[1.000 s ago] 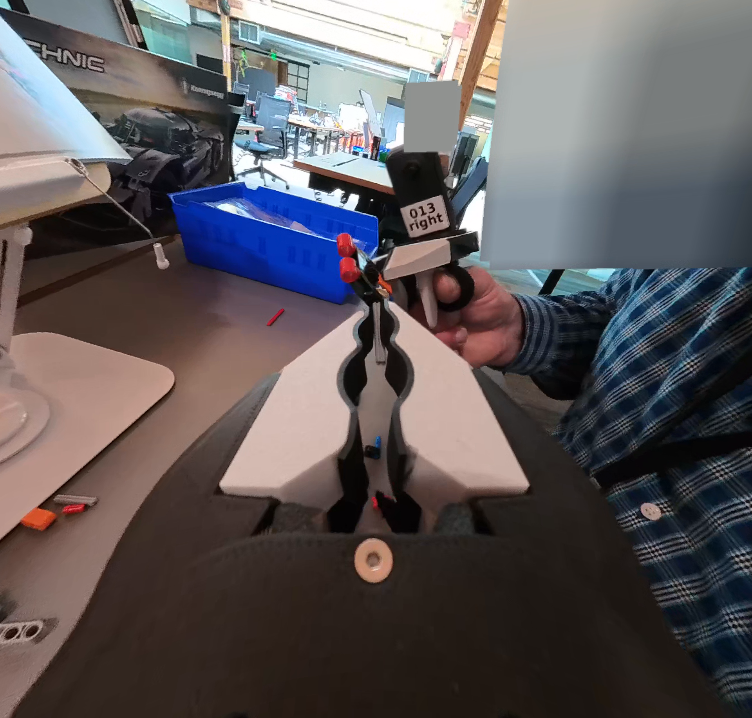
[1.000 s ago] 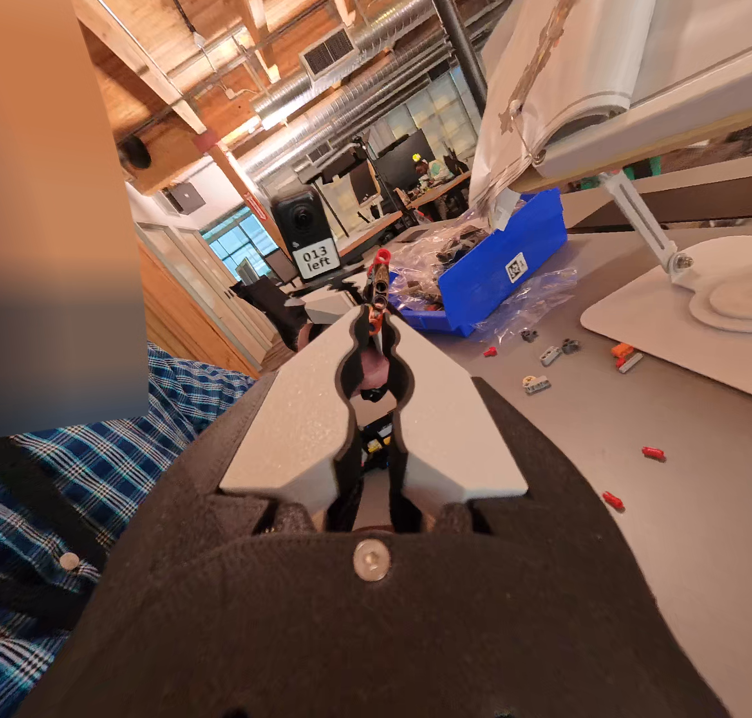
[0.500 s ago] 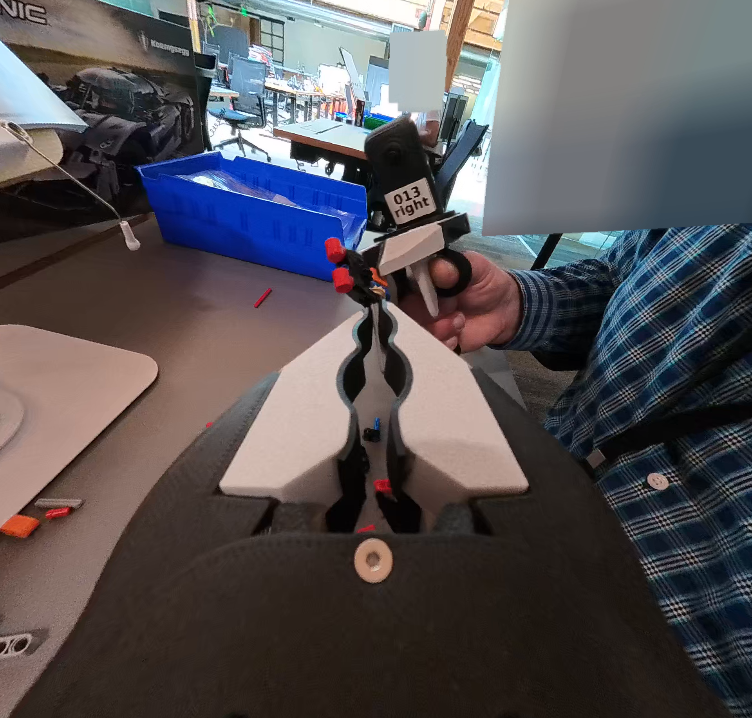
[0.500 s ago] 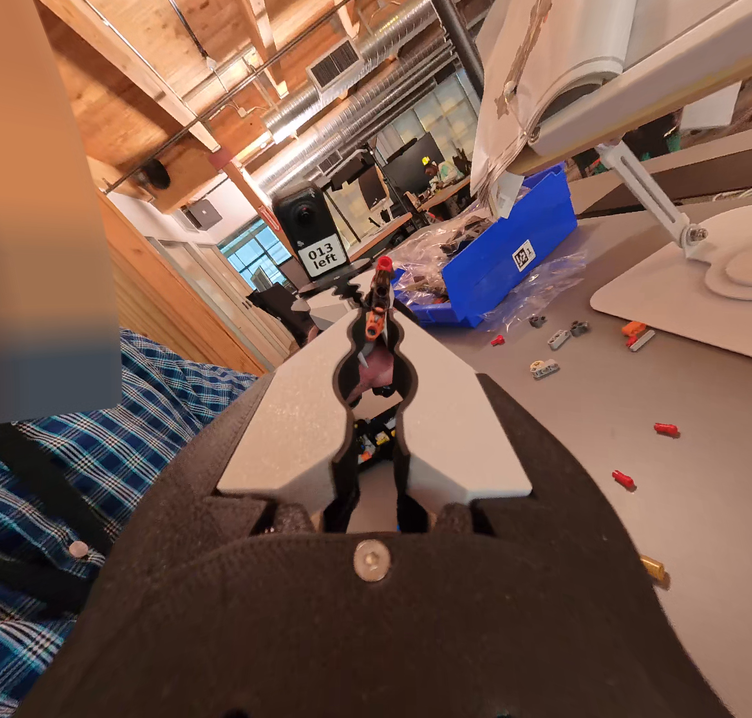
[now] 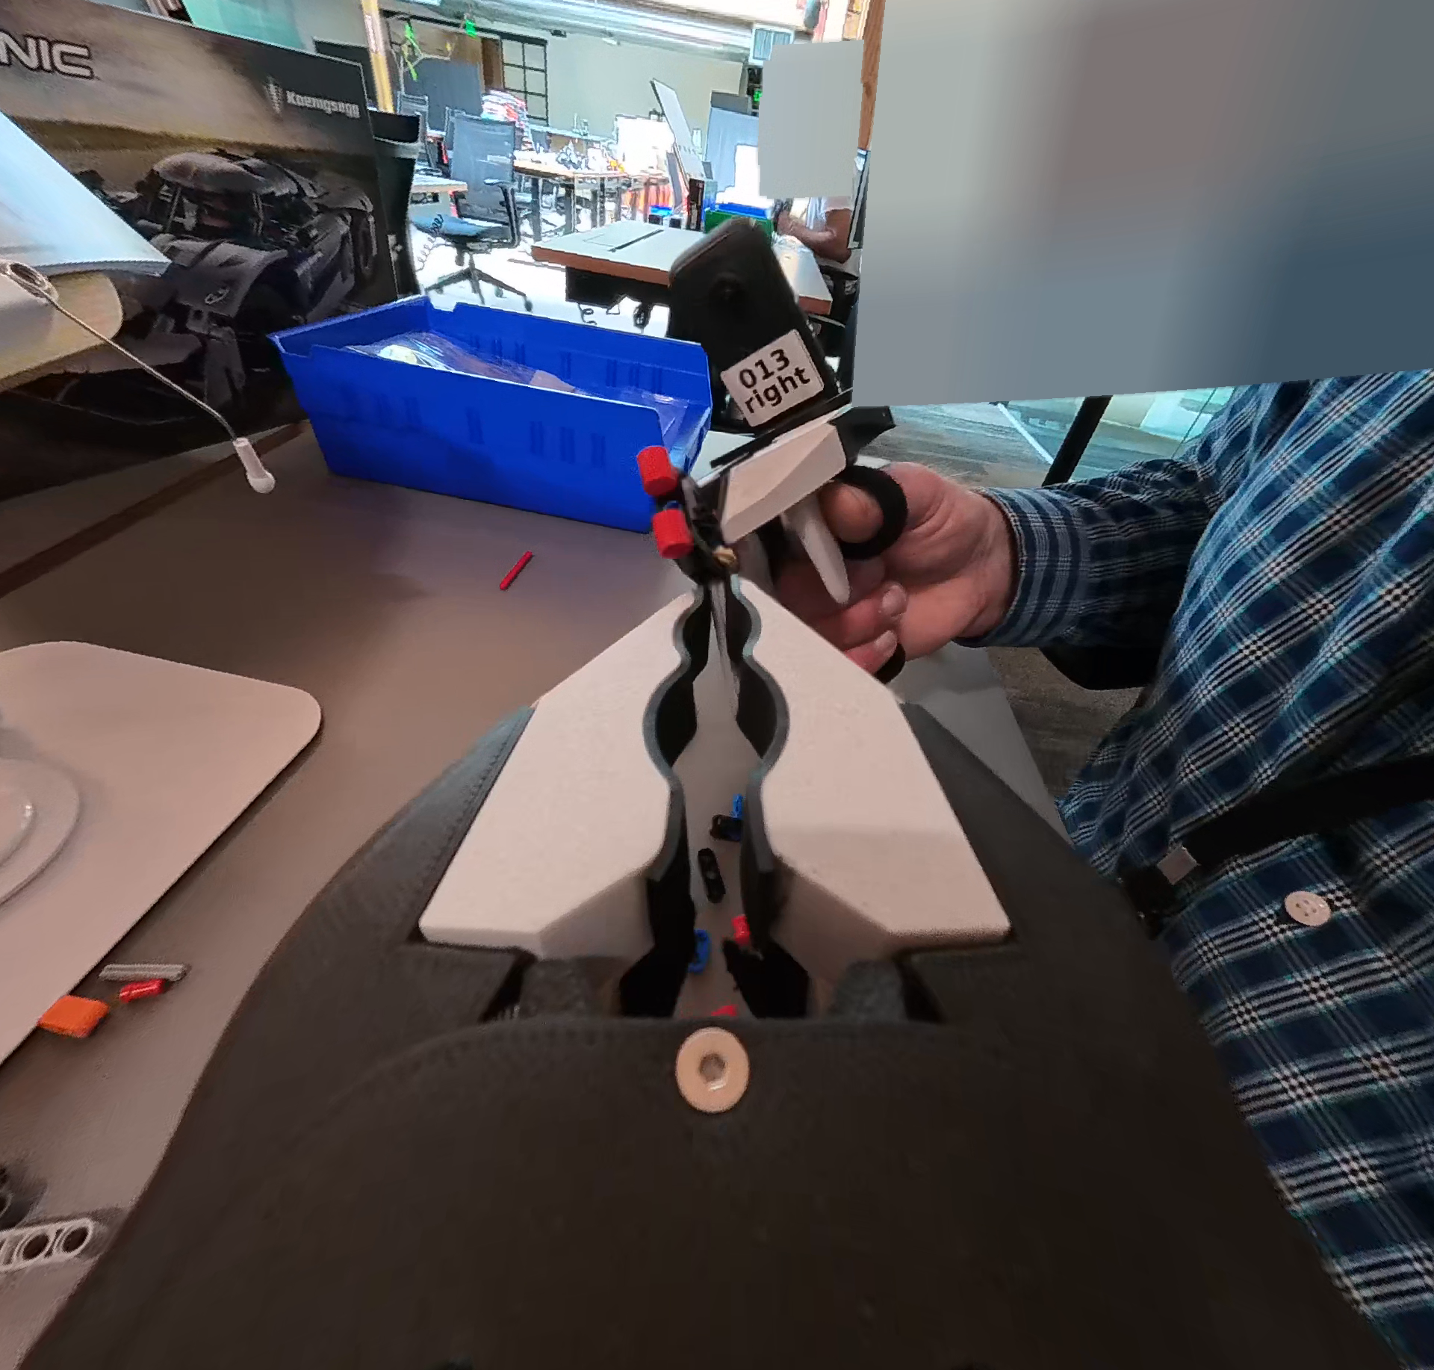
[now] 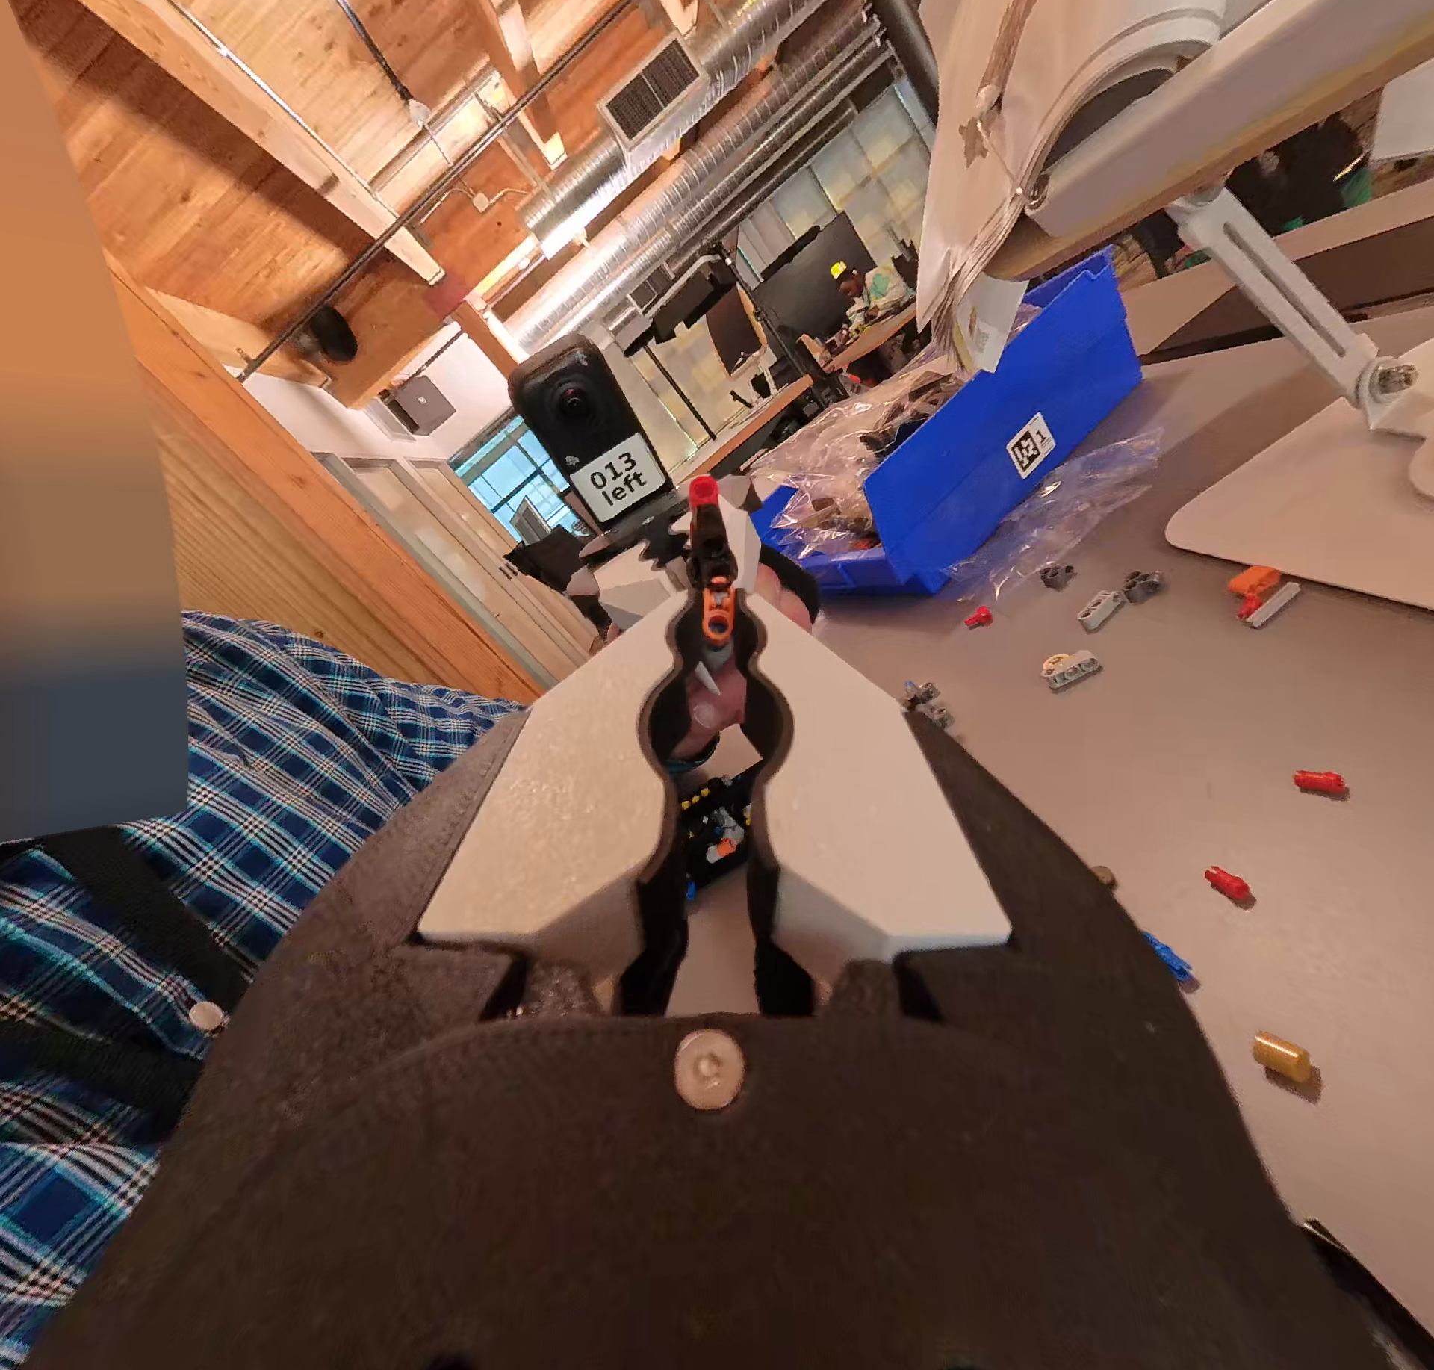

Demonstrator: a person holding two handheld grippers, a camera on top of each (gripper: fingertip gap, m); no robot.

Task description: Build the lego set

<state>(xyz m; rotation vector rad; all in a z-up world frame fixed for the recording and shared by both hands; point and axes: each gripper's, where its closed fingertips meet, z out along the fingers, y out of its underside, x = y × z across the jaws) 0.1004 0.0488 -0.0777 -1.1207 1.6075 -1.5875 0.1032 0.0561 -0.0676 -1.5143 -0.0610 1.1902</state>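
A small lego assembly (image 5: 694, 537) of black parts with two red pins is held in the air above the table. In the right wrist view the assembly (image 6: 710, 564) shows an orange part at my fingertips and a red pin on top. My left gripper (image 5: 718, 599) is shut on its lower end. My right gripper (image 6: 718, 619) is shut on it from the opposite side. In the left wrist view the right gripper (image 5: 718, 514) meets the assembly from the right, held by a hand. The left gripper (image 6: 698, 557) shows beyond the assembly in the right wrist view.
A blue bin (image 5: 497, 417) with plastic bags stands at the back, also in the right wrist view (image 6: 1001, 463). A white stand base (image 5: 132, 743) lies left. Loose pieces lie on the table: a red axle (image 5: 516, 570), red pins (image 6: 1319, 782), grey connectors (image 6: 1071, 669), a gold piece (image 6: 1280, 1057). Both grippers' tips are close together, under 4 cm apart.
Both grippers stay shut on the assembly. Both hands have shifted and tilted slightly. In the right wrist view the orange part now shows more fully between the fingertips.
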